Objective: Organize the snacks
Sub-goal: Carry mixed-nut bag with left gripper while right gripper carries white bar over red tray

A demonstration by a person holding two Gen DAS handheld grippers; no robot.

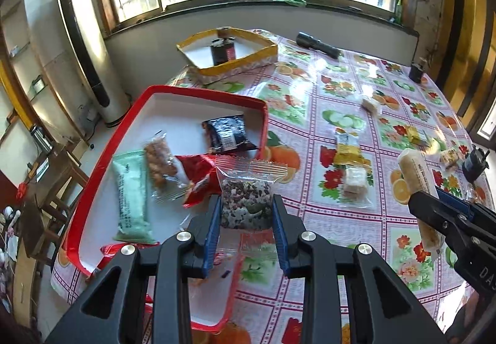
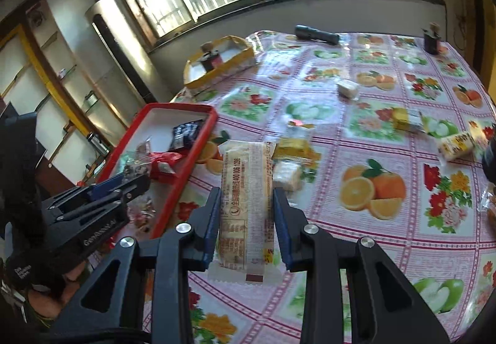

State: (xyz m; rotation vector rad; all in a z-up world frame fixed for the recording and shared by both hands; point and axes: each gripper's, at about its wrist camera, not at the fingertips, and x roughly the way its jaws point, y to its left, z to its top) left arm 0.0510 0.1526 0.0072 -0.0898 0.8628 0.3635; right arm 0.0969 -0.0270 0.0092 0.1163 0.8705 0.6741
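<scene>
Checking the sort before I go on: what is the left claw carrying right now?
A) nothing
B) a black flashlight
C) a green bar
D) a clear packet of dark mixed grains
D: the left claw is shut on the clear packet of dark mixed grains, with its blue pads pressing on both sides, beside the red tray.

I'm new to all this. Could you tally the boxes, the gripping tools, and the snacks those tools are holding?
Boxes: 2 (red tray, yellow box)
Tools: 2 (left tool, right tool)
Snacks held: 2 (speckled packet in the left tool, long beige bar in the right tool)
Total: 6
</scene>
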